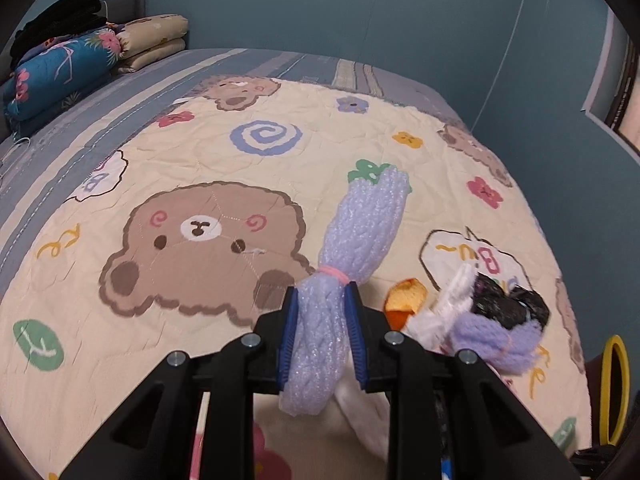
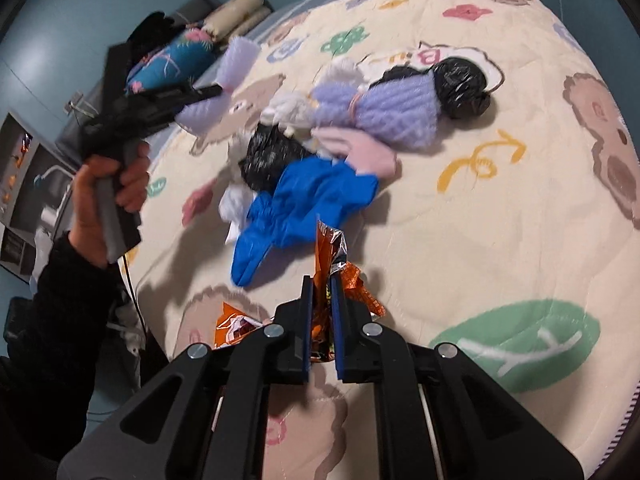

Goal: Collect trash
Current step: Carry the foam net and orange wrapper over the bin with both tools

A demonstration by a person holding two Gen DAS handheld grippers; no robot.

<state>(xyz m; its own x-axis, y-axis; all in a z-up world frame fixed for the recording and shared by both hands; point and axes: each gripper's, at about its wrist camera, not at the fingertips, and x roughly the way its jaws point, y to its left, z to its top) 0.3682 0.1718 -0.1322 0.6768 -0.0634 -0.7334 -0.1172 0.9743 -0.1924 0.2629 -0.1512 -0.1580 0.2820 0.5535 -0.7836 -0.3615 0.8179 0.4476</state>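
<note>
My left gripper (image 1: 322, 304) is shut on a lilac foam net bundle (image 1: 360, 232) tied with a pink band, lifted above the bear-print quilt (image 1: 200, 152). In the right wrist view the same left gripper (image 2: 218, 90) hangs at the upper left, held by a hand (image 2: 108, 188), with the lilac foam net bundle (image 2: 236, 64) in it. My right gripper (image 2: 321, 284) is shut on an orange foil snack wrapper (image 2: 330, 256) just above the quilt (image 2: 500, 216). A trash pile lies beyond: a blue glove (image 2: 304, 196), a pink glove (image 2: 360, 148), a second lilac foam net (image 2: 396, 112), black plastic bags (image 2: 460, 80) and white tissue (image 2: 288, 108).
Folded blankets (image 1: 60, 68) and a beige pillow (image 1: 156, 36) are stacked at the bed's head, against a teal wall (image 1: 360, 8). A yellow-rimmed bin (image 1: 614, 388) stands beside the bed at the right edge. A person's dark sleeve (image 2: 60, 320) fills the left of the right wrist view.
</note>
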